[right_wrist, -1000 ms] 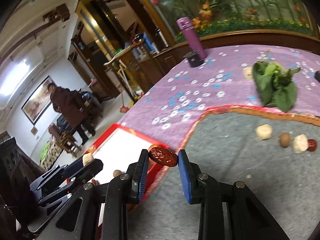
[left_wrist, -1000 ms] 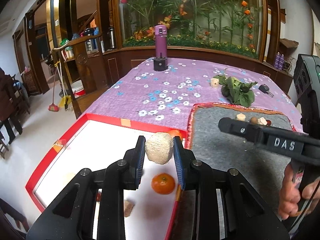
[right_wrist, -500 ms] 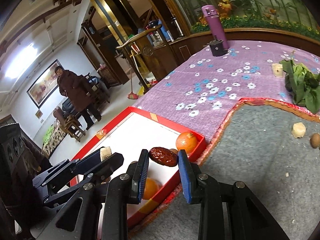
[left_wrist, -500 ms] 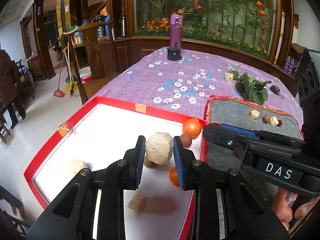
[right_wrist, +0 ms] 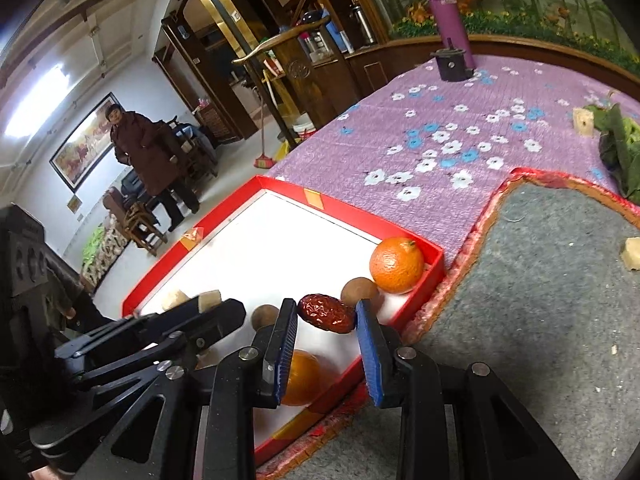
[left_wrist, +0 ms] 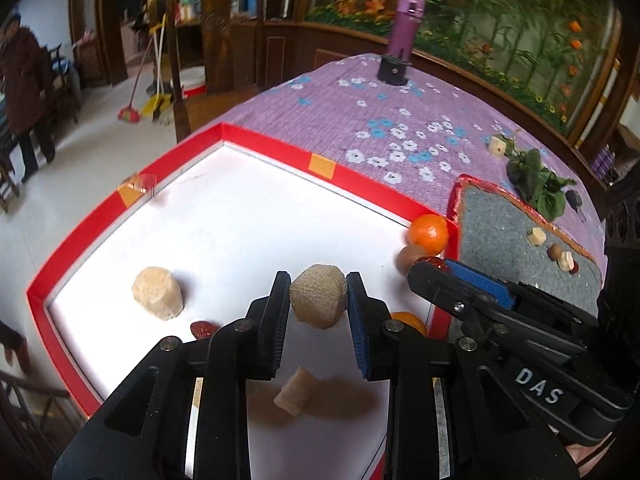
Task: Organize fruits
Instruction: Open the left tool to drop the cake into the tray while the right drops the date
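- Red-rimmed white tray (left_wrist: 264, 142): it lies on the flowered purple cloth (left_wrist: 360, 120), beside the grey mat (right_wrist: 560, 300).
- Your left gripper (left_wrist: 318, 300): its jaws clamp a beige rough lump (left_wrist: 318, 295) above the tray floor.
- Your right gripper (right_wrist: 326, 316): its jaws pinch a red date (right_wrist: 326, 313) over the tray's near corner.
- Orange (right_wrist: 396, 265): it rests in the tray's corner, touching a brown round fruit (right_wrist: 359, 290).

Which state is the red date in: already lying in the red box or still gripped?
Still gripped. The red date sits pinched between the right gripper jaws, above the red box.
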Demonstrator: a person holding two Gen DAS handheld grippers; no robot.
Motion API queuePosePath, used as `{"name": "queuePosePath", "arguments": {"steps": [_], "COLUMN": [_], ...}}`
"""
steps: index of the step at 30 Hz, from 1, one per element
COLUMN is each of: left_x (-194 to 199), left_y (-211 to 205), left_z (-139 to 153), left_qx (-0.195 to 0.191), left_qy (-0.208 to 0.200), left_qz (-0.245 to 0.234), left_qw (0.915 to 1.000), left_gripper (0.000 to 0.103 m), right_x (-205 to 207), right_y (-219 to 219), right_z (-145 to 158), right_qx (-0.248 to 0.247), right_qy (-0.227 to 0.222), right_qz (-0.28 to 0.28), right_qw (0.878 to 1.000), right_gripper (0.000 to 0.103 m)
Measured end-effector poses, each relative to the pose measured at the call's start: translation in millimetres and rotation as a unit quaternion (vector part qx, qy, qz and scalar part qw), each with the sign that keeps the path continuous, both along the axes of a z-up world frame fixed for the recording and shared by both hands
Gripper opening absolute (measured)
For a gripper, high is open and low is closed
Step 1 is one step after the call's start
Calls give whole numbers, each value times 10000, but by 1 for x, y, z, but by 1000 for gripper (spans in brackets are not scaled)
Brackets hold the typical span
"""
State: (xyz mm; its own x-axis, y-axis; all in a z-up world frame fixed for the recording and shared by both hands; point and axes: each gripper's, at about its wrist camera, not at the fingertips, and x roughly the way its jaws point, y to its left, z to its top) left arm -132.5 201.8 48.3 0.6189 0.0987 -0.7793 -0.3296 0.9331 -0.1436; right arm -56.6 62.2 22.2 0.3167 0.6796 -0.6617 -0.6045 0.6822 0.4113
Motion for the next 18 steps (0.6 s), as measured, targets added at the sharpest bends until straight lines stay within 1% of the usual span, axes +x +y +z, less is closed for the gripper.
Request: {"name": "queuePosePath", "arguments": {"steps": [2, 3, 4, 6, 8, 10, 13, 15, 16, 18], "left_x": [0, -1, -2, -3, -4, -5, -5, -4, -4, 0], "left_y": [4, 5, 6, 7, 5, -1, -14, -24, -32, -46], "left_z": [0, 1, 2, 4, 7, 11, 19, 24, 26, 29], "left_qx": [-91, -118, -132, -93, 2, 150, 327, 354, 323, 324], "left_qy": [28, 16, -4, -35, -84, -137, -259, -329, -354, -374], "left_qz": [80, 109, 148, 221, 235, 192, 31, -122, -264, -467], "left_qw": [9999, 9999, 9998, 9997, 9997, 9996, 9991, 9988, 9985, 9977], "left_gripper": [37, 42, 47, 53, 54, 54, 54, 56, 59, 63], "right_x": [3, 5, 5, 10, 14, 19, 30, 36, 41, 46], "right_y": [-2, -5, -9, -22, -32, -44, -76, -104, -125, -156], "right_z": [1, 2, 4, 8, 12, 16, 21, 26, 28, 30], "right_qx": [134, 232, 362, 692, 870, 868, 901, 945, 955, 964], "right_qy": [94, 142, 175, 202, 251, 220, 157, 79, 17, -32], "right_qz": [51, 71, 55, -25, -95, -281, -611, -888, -1087, -1388], "right_qw": [9999, 9996, 9992, 9974, 9958, 9956, 9939, 9915, 9895, 9856], "right_gripper": [35, 42, 46, 48, 48, 48, 48, 48, 48, 48]}}
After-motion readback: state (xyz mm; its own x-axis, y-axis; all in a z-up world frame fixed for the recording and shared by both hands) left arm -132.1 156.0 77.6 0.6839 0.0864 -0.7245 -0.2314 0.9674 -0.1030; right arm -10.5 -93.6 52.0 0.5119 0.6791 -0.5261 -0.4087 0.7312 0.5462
